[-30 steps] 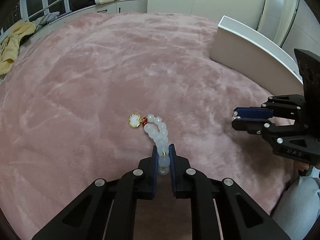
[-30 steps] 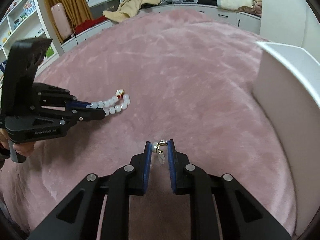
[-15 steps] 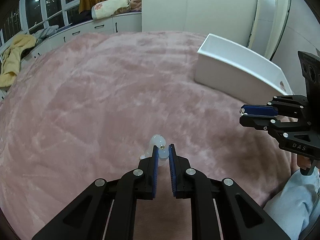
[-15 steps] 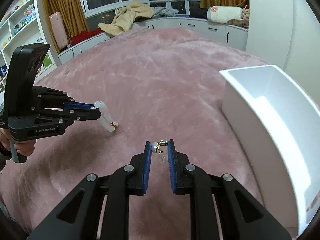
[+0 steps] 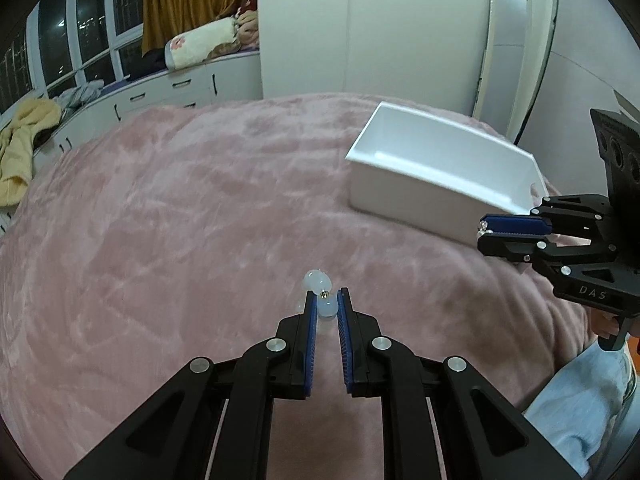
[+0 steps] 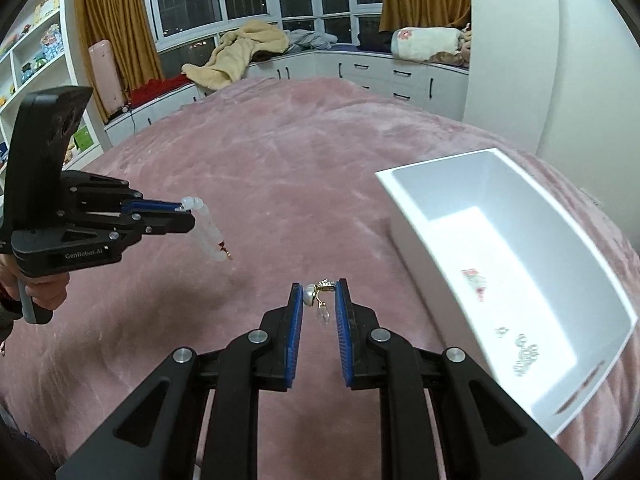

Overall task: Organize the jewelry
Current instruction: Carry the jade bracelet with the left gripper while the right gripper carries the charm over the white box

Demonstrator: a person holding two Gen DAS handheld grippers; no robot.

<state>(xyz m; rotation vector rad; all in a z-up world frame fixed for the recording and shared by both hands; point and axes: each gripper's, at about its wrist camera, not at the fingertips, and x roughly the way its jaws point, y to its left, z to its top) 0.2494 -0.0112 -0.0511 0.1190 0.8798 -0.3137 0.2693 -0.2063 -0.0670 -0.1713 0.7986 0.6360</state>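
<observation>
We've got both grippers loaded, held above the pink blanket (image 6: pixel 340 152). Right gripper (image 6: pixel 319 294): pads clamped on a small earring (image 6: pixel 320 295) — pearl against the left pad, gold sparkly bit at the right pad, clear drop dangling between the fingers. Seen from the left wrist, the same gripper (image 5: pixel 486 229) shows only a glint of the earring at its tip.

Left gripper (image 5: pixel 325 304): closed on a white bead bracelet (image 5: pixel 322 294), one bead pinched between the blue pads, a couple more poking out past the tips. From the right wrist we see the rest of the bracelet (image 6: pixel 206 229) hanging down off the left gripper (image 6: pixel 182 210), clear of the blanket, with a red and gold charm at the bottom end. It's blurred in that view.

Just right of the right gripper, the white box (image 6: pixel 404 204) sits on the blanket, open top. Inside it, on the floor: a red piece (image 6: pixel 474 278) mid-way, a few small silver pieces (image 6: pixel 522 352) at the near end. Can't tell what they are.

In the left wrist view the box (image 5: pixel 400 188) is ahead and to the right, right gripper overlapping its near right corner.

Farther back: window bench with a yellow blanket (image 6: pixel 240 50) and a rolled floral blanket (image 6: pixel 426 42), curtains, shelves at far left.
</observation>
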